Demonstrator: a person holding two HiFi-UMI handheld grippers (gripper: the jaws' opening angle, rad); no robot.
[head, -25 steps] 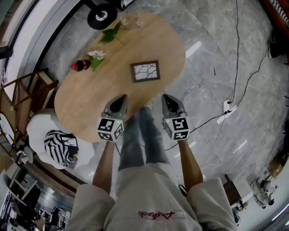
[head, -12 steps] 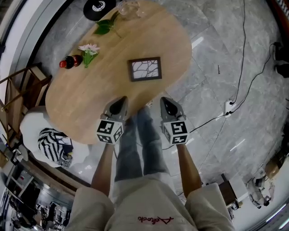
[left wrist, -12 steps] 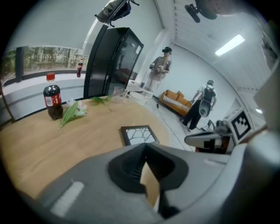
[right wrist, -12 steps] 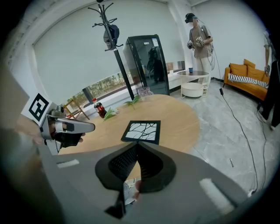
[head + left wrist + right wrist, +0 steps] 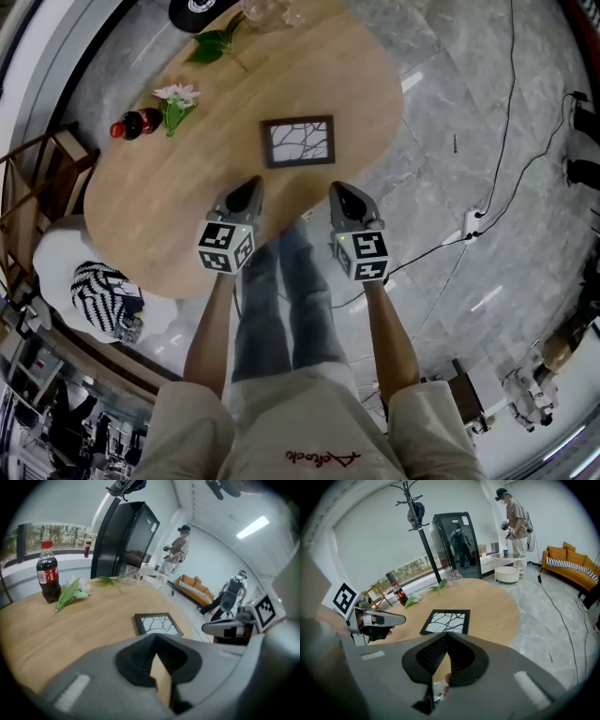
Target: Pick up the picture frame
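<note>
Red-labelled bottle (image 5: 48, 571) beyond picture frame (image 5: 157, 623)

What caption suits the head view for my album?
Both shut, left tongs and right tongs hover before a picture frame on a wooden table.

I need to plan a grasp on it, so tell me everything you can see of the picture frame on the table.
The picture frame is a rectangle with a thin dark border around a white panel crossed by black branching lines. It lies flat, face up, on the light wooden table, toward the side nearest the person. Nothing rests on it. The left gripper and right gripper hover short of it, jaws shut, neither touching it.
</note>
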